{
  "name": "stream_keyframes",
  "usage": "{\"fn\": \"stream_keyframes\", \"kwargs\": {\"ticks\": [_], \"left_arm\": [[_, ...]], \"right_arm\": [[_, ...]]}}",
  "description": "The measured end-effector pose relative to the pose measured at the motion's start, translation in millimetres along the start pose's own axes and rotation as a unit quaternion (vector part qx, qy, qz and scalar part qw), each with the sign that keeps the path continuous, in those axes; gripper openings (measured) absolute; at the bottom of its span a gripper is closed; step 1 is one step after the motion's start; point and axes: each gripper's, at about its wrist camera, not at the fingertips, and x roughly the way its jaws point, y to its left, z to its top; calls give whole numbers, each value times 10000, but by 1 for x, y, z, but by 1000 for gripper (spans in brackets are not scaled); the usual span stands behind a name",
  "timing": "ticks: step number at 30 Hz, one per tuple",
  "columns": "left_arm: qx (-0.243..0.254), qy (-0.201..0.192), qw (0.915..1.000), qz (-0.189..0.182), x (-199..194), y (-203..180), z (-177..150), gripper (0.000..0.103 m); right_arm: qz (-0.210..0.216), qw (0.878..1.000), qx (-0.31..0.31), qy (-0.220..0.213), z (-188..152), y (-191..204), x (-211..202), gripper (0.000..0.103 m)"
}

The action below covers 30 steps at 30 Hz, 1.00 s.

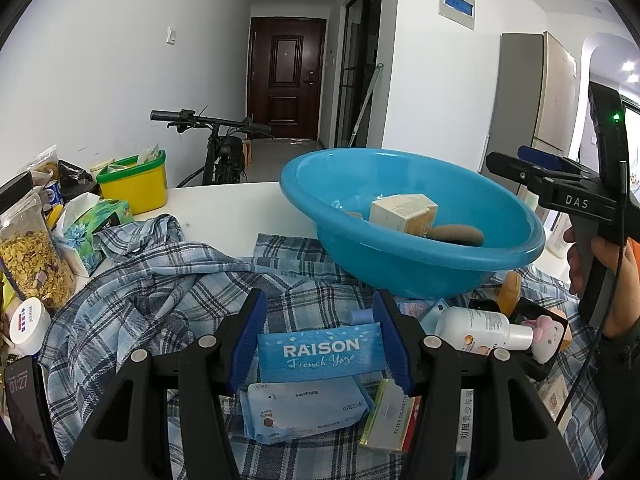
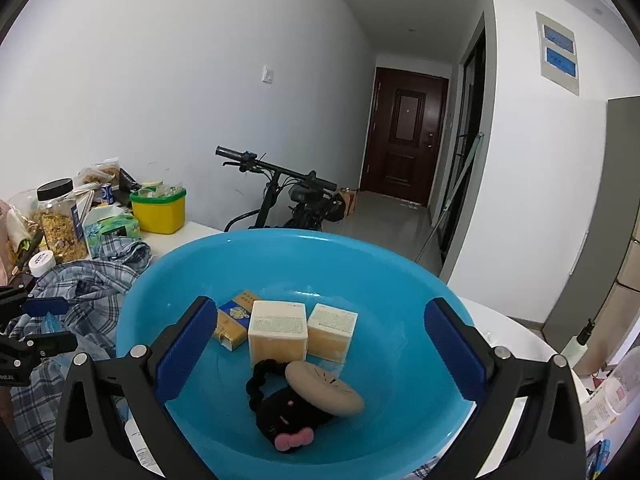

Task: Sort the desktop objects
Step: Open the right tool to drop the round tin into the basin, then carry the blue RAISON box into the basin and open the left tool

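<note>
Sorting partly done: blue basin [image 2: 160, 292], frame centre, holds two cream boxes [image 2: 278, 336], cigarette pack [image 2: 234, 322], black hair tie [image 2: 264, 384]; right gripper [image 2: 320, 348] spread empty above; left gripper [image 1: 320, 344] clamps RAISON pack [image 1: 320, 350], lower centre; bottle [image 1: 476, 326], wipes unsorted.

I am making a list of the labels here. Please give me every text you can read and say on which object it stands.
"RAISON French Yogo": blue packet between the left gripper fingers
"DAS": right gripper body
"01:27": phone screen
"FILTER CIGARETTES": cigarette pack
"Babycare": wipes pack
White bottle, cream boxes: unreadable.
</note>
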Motion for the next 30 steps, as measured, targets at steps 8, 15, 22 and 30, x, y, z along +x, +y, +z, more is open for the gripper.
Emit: {"fn": "stream_keyframes", "kwargs": {"ticks": [8, 15, 22, 30], "left_arm": [[10, 4, 10000, 10, 0, -1, 0, 58], [25, -2, 10000, -11, 0, 0, 0, 58], [63, -69, 10000, -27, -5, -4, 6, 58], [98, -135, 9996, 246, -13, -9, 24, 58]], "right_arm": [[101, 9999, 99, 2, 1, -4, -3, 103], [182, 9997, 146, 58, 0, -8, -5, 103], [256, 9995, 179, 68, -1, -12, -10, 103], [360, 9989, 312, 49, 0, -20, -16, 103]]}}
